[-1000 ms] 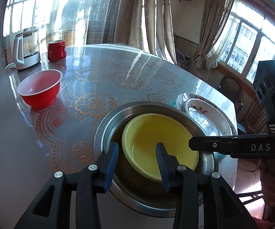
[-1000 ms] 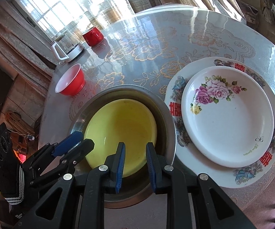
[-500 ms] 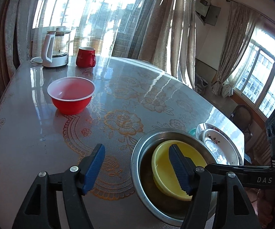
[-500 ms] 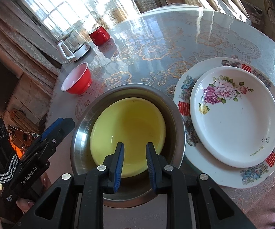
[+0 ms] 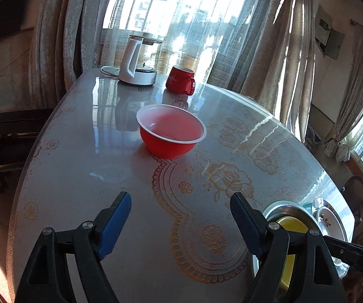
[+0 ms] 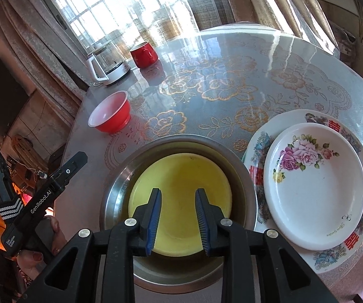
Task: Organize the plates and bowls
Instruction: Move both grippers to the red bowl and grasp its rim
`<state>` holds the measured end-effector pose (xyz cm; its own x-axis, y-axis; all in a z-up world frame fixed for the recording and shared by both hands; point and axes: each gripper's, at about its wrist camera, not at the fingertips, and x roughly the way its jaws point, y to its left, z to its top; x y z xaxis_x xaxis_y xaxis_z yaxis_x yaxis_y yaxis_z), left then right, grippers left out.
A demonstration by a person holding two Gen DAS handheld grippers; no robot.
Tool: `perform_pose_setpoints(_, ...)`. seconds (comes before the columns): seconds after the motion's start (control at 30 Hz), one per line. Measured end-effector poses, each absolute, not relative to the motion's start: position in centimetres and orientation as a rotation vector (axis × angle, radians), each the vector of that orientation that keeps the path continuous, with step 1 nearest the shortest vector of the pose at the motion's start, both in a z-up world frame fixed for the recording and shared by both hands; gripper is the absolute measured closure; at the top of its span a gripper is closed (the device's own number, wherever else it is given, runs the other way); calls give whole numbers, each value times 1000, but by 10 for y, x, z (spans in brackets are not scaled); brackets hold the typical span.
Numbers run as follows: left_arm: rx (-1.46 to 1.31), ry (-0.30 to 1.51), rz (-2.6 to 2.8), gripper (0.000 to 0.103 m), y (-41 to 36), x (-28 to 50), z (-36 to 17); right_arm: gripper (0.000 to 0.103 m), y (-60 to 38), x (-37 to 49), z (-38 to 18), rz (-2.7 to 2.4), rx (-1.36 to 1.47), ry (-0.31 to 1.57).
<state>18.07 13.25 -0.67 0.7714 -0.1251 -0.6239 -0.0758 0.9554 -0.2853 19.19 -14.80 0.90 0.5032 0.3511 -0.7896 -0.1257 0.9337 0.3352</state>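
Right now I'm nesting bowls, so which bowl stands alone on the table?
The red bowl, near the kettle. The yellow bowl sits inside the steel basin.

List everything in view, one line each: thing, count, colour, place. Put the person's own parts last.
Round glass-topped table: one, grey with gold lace; under everything.
Steel basin: one, silver; near edge.
Yellow plastic bowl: one; inside basin.
Red plastic bowl: one, white rim; alone, mid-table.
Large patterned plate: one, white; right of basin.
Small rose plate: one, white; on large plate.
Red mug: one; far edge.
Glass kettle: one, white handle; beside mug.
Left gripper: black, blue pads; jaws have just been opening, empty.
Right gripper: same; jaws have just been opening, narrow gap, empty, over yellow bowl.
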Motion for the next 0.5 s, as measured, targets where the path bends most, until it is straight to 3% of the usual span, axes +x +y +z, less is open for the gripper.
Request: perform_pose_setpoints(0.5, -445, 720, 93, 16, 169, 226, -21, 67, -105, 244, 27, 366, 174, 965)
